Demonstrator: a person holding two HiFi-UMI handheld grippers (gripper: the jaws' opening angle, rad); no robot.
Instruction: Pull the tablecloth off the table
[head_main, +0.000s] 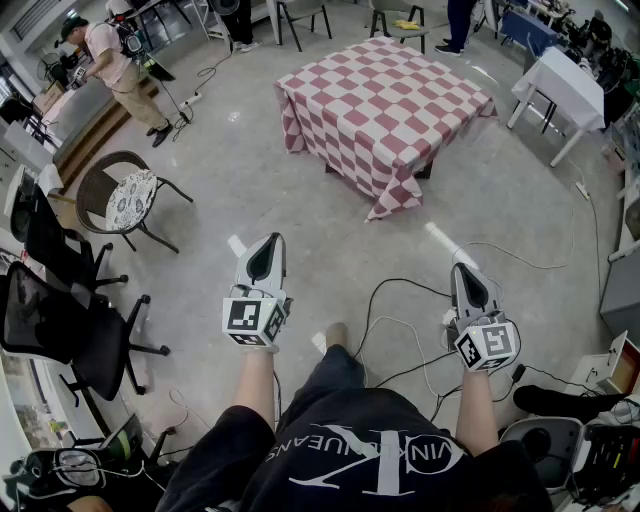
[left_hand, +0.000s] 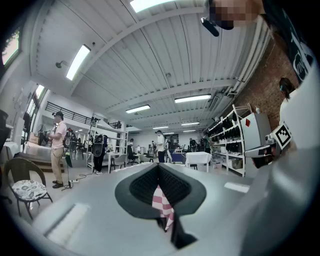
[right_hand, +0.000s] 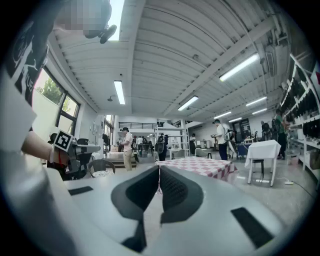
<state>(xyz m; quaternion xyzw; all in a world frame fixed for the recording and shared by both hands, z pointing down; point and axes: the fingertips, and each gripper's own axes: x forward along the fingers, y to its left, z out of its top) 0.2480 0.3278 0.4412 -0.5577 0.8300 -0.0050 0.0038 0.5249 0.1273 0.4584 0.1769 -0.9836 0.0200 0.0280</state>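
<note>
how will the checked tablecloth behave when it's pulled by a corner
Likely floppy: the tablecloth drapes down on every visible side and its near corner hangs in folds. Probably light for its size, so it should bunch and trail rather than come off flat. It may drag over the far edges, since it hangs low on the sides in view.

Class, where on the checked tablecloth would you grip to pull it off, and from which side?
Probably the tablecloth at its near hanging corner, approached from the person's side: it hangs free there in a loose, pinchable point.
</note>
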